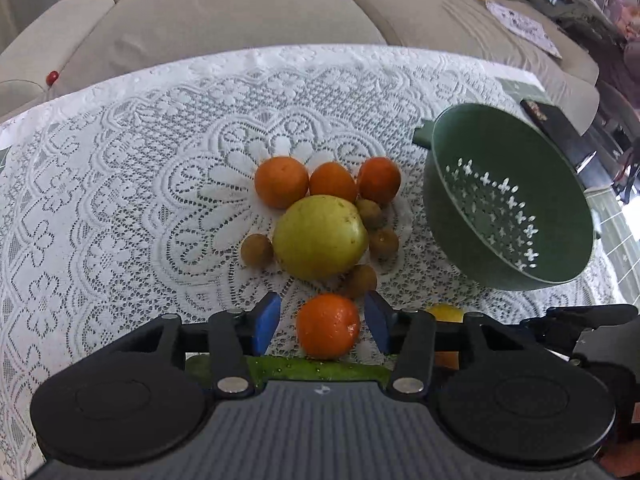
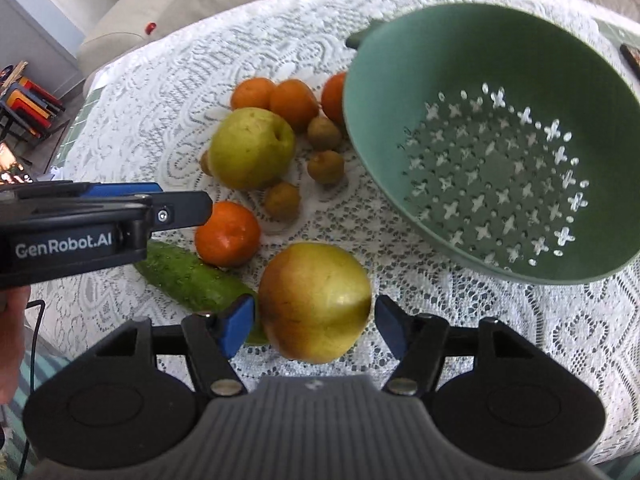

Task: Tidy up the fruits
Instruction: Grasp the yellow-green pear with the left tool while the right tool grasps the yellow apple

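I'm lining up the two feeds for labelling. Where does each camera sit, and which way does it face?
Left wrist: behind the left claw, looking steeply down at an orange between its blue fingers; the right claw's edge shows at right.
Right wrist: behind the right claw, looking steeply down at an apple between its fingers; the left claw and a hand show at left.
Shared: the green colander, the fruit cluster, the lace tablecloth.
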A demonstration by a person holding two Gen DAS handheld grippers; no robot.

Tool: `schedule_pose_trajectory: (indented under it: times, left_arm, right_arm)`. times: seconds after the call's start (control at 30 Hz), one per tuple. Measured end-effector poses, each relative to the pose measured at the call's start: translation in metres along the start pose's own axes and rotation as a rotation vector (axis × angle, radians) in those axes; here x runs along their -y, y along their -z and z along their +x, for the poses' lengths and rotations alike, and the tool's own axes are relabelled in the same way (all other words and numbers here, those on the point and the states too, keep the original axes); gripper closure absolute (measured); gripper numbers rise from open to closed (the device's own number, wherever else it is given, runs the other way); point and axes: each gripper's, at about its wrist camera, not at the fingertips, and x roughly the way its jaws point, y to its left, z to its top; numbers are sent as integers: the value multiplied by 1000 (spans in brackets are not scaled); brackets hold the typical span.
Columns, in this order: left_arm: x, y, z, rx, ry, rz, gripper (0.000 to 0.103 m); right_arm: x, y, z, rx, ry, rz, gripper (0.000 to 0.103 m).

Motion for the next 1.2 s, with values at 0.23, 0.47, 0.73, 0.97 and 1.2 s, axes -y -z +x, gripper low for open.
schedule_pose_trajectory:
  times: [0.23,0.47,0.73,0.97,1.2]
  left_arm:
    - [-2,-21,18,-52,-26,7,34]
    - [-6,-46,39,-79,6,-71,31]
    - [-10,-54,58,-96,0,-152,25]
    - [-7,-49,66,-63,-7,-107,23]
    - [-2,-49,65,-43,-23,-85,24]
  right_arm:
    - [-5,-10,8,-37,10,-6,42]
    - [-1,-19,12,-53,-2,26,41]
    - [0,-20,16,-61,-24,42,40]
    - [1,-20,21,-56,-47,44,41]
    - [0,-20,19,-45,-49,8,41]
